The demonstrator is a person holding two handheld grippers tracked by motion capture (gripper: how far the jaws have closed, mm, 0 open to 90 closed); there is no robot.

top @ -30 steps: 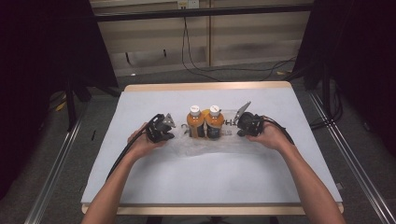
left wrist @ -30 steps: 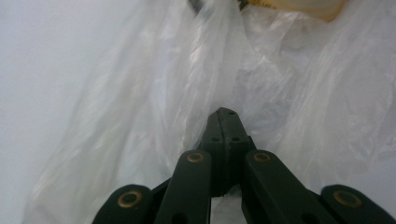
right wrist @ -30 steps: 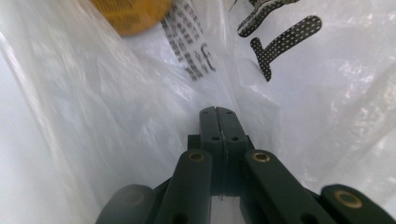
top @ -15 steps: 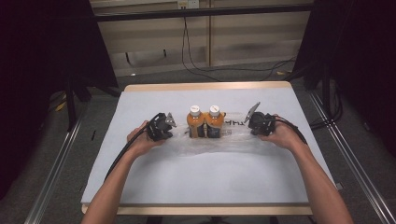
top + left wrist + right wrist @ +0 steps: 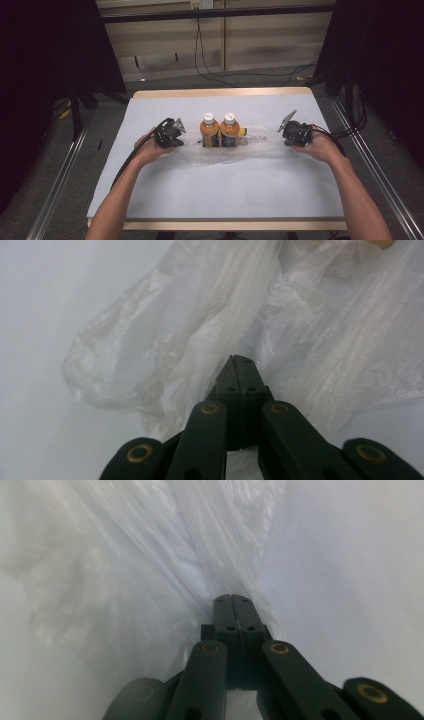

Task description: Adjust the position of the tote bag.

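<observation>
1. Table [image 5: 150, 200]: pale covering over a wood-edged top, taking up the centre and lower half of the high view.

2. Bag [image 5: 260, 145]: thin clear plastic, lying crumpled across the middle of the table, stretched between the two grippers. In the left gripper view it fills the upper right of the frame as loose, folded film [image 5: 310, 325]. In the right gripper view it runs from the upper left down to the jaw tips in taut streaks [image 5: 165, 545], blurred.

3. Bottles: two, orange contents, white caps, upright and touching side by side at frame centre in the high view, one at left [image 5: 208, 131], one at right [image 5: 229, 130]. They stand at the bag's middle; whether inside it or on top of it cannot be told. A small yellow object just right of them is too small to identify.

4. Left gripper [image 5: 176, 135]: centre left of the high view, held in the left hand [image 5: 150, 150], pointing right toward the bottles. Jaws fully closed, pinching a fold of the bag's left end [image 5: 239, 365].

5. Right gripper [image 5: 286, 136]: centre right of the high view, held in the right hand [image 5: 317, 147], well apart from the bottles. Jaws fully closed, clamped on the bag's right end [image 5: 232, 602].
</observation>
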